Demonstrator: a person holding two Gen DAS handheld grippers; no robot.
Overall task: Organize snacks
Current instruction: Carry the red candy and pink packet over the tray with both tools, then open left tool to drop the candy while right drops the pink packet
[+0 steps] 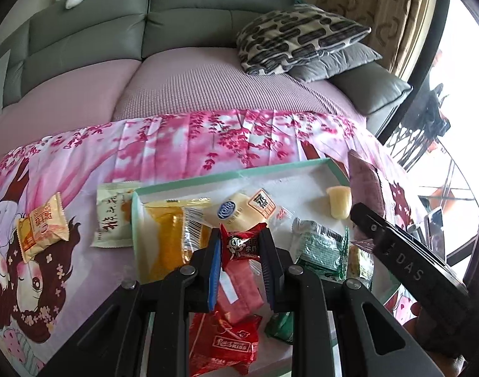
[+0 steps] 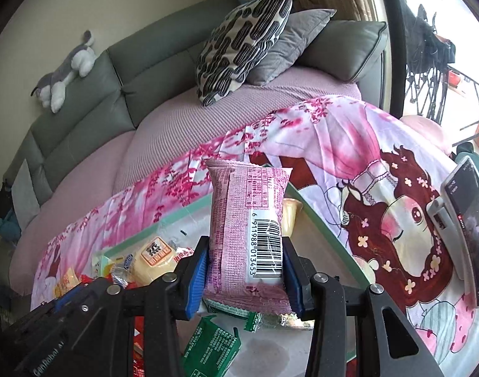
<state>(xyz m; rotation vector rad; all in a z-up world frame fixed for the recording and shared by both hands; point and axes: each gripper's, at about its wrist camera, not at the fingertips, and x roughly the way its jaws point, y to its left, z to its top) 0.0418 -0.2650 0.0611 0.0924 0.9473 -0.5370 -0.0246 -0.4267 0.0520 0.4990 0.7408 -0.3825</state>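
My left gripper (image 1: 240, 245) is shut on a small red candy packet (image 1: 242, 244), held above the white tray with a mint-green rim (image 1: 226, 174). In the tray lie a yellow packet (image 1: 173, 238), a cream packet with a blue logo (image 1: 239, 209), a green packet (image 1: 321, 248), a pale jelly cup (image 1: 339, 201), a pink bar (image 1: 239, 286) and a red packet (image 1: 226, 342). My right gripper (image 2: 245, 265) is shut on a pink snack packet (image 2: 245, 229) with a barcode, upright over the tray (image 2: 321, 229). The right gripper's body (image 1: 405, 257) shows at the tray's right side.
Outside the tray on the pink cartoon cloth (image 1: 66, 163) lie an orange-yellow packet (image 1: 41, 226) and a cream packet (image 1: 113, 213). A phone on a stand (image 2: 465, 220) stands on the right. Behind are a sofa (image 1: 176, 31), pillows (image 1: 296, 37) and a plush toy (image 2: 63, 75).
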